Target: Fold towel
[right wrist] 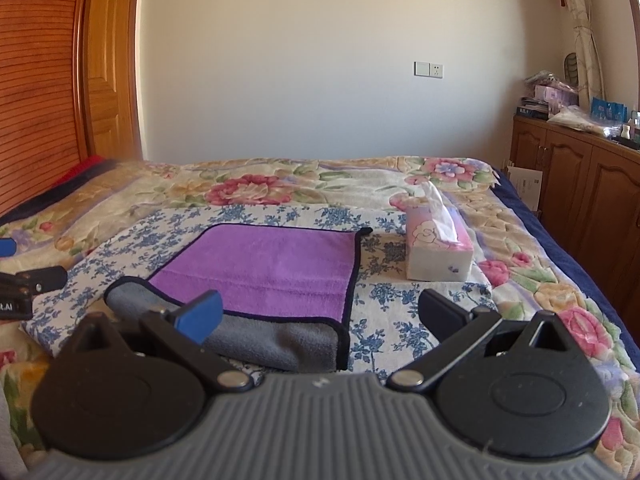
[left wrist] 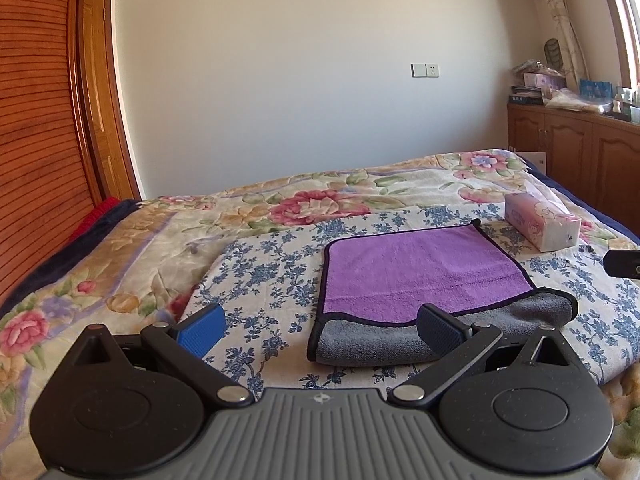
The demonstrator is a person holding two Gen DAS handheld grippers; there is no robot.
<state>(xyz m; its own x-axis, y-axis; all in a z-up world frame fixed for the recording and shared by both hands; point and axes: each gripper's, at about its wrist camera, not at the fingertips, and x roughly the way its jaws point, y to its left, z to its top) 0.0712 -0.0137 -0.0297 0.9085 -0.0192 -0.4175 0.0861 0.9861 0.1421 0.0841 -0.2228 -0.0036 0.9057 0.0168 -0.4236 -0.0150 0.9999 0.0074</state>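
A purple towel [left wrist: 424, 268] with a dark border lies flat on a blue-flowered cloth [left wrist: 272, 276] on the bed. Its near edge is turned over, showing a grey roll [left wrist: 380, 340]. My left gripper [left wrist: 320, 328] is open and empty, just in front of the towel's near left corner. In the right wrist view the same towel [right wrist: 272, 268] shows its grey fold [right wrist: 276, 340] at the near edge. My right gripper [right wrist: 320, 316] is open and empty, over the towel's near right corner.
A pink tissue box [left wrist: 540, 220] stands on the bed to the right of the towel, also in the right wrist view [right wrist: 438, 248]. A wooden cabinet [right wrist: 580, 192] runs along the right wall. A wooden headboard [left wrist: 36, 140] stands at left.
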